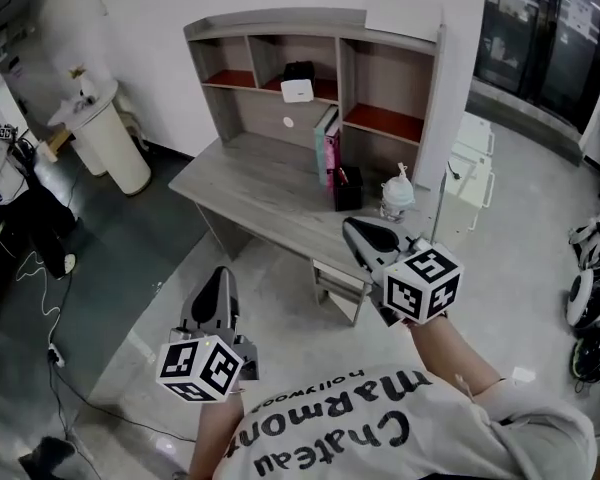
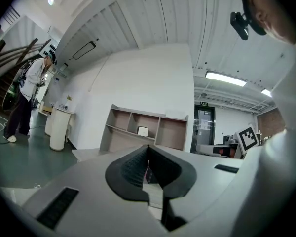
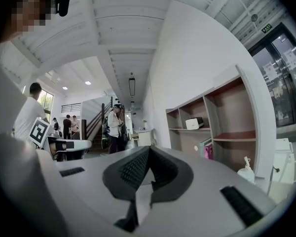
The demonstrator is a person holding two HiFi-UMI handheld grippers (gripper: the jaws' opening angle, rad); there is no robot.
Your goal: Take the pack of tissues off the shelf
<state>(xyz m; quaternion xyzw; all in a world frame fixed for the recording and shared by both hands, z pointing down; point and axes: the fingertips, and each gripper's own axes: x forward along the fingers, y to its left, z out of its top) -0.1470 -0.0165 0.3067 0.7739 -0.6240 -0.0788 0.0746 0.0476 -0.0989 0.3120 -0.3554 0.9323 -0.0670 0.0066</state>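
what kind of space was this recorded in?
Likely an open office or lab hall with a staged study corner: a desk with a shelf unit on it, glass doors, and people standing by a staircase.

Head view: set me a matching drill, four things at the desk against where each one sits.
1 pack of tissues
2 books
3 bottle
4 white panel

A on top of the shelf
B on the desk, below the shelf's divider
C shelf's middle compartment
D desk's right end

Pairs: 1-C, 2-B, 3-D, 4-A
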